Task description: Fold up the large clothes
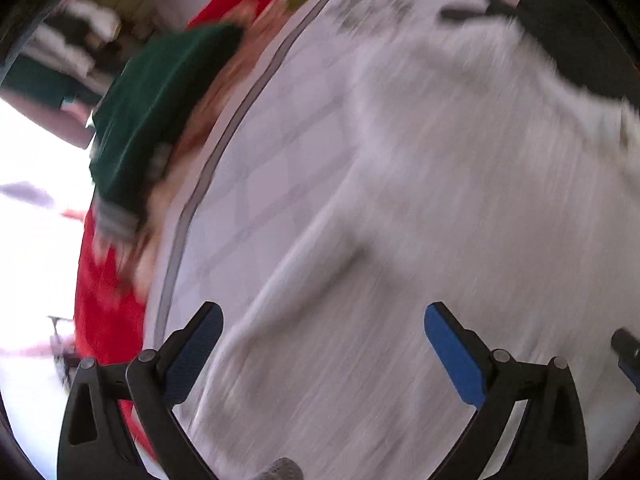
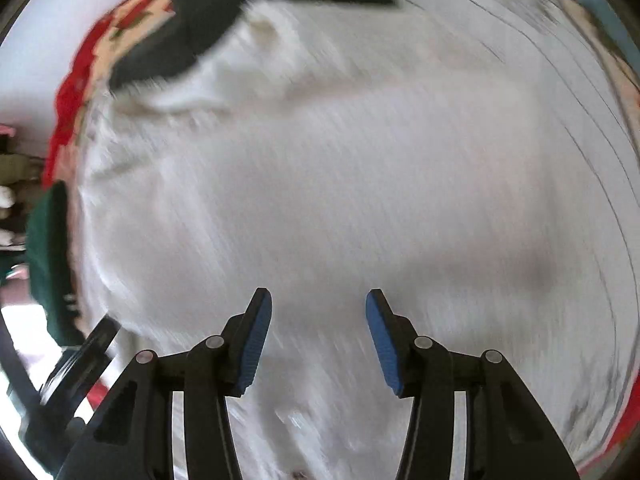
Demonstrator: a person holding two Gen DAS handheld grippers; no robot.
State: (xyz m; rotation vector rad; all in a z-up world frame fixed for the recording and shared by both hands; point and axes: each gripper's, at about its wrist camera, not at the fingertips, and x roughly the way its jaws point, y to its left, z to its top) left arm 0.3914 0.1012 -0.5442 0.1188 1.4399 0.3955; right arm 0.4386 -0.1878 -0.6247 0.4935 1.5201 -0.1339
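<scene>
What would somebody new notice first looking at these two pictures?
A big white knitted garment fills the middle of both views, spread over a pale mattress. The blue-padded left claw and right claw both hang open above it with nothing between the pads. A dark green garment lies at the left on a red floral blanket, and a black garment overlaps the white one's far edge.

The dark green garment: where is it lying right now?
In the left wrist view the dark green garment lies upper left on the floral bedcover, beside the white garment's sheet; the right wrist view shows it at the far left edge.
</scene>
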